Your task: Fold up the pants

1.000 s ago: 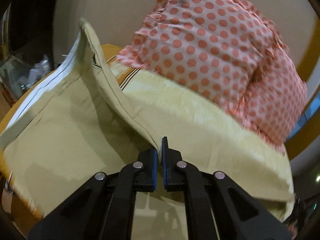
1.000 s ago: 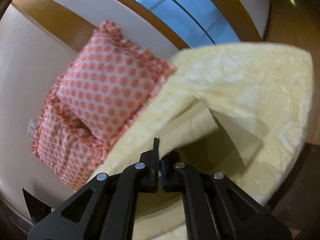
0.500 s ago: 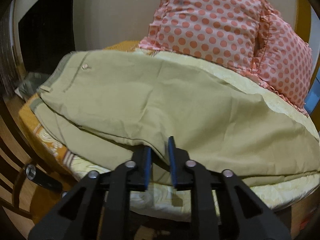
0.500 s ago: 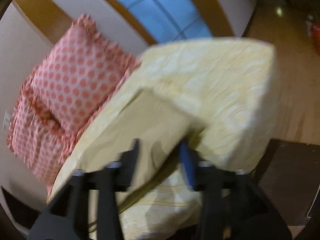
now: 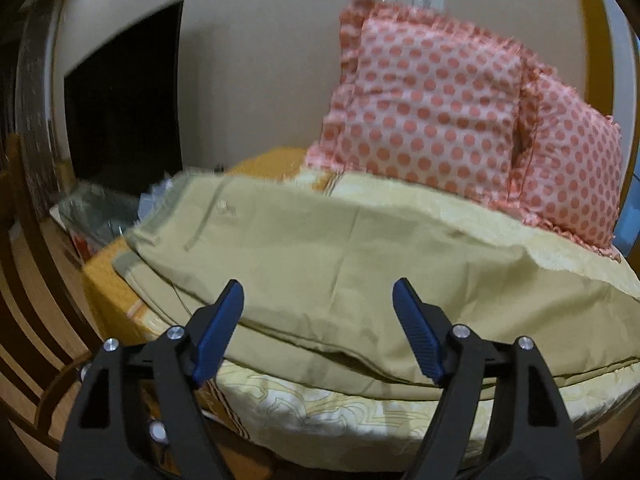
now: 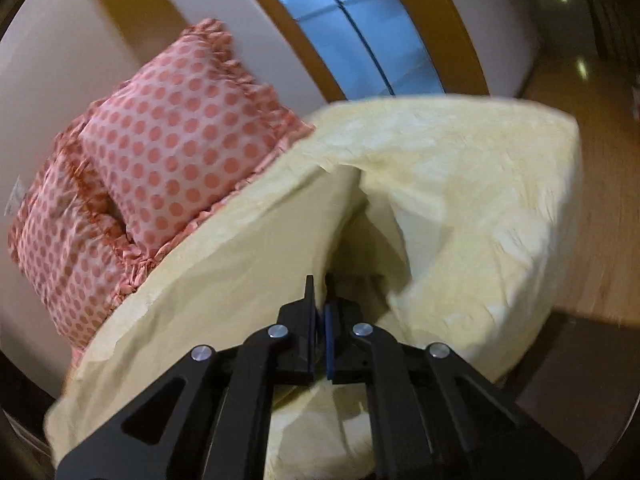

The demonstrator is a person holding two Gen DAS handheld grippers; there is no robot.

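Released since the earlier frames, the khaki cotton pants [image 5: 340,264] lie doubled over on the pale yellow bed [image 5: 360,412], below pink polka-dot pillows [image 5: 432,112]. Left gripper [image 5: 318,296]: fingers have just been opening, apart, nothing between. Right gripper [image 6: 319,300]: fingers have just been closing, together at a pants fold; whether cloth is pinched cannot be told. One fold appears done.

My left claw [image 5: 318,330] is matte black plastic: two angular arms with triangular cut-outs, each ending in a tapered finger faced with a ribbed blue pad [image 5: 414,334]. Round silver screw heads mark the pivots along both arms. My right claw [image 6: 319,330] is the same build, black arms, silver screws, thin blue pad edges showing between its fingers.
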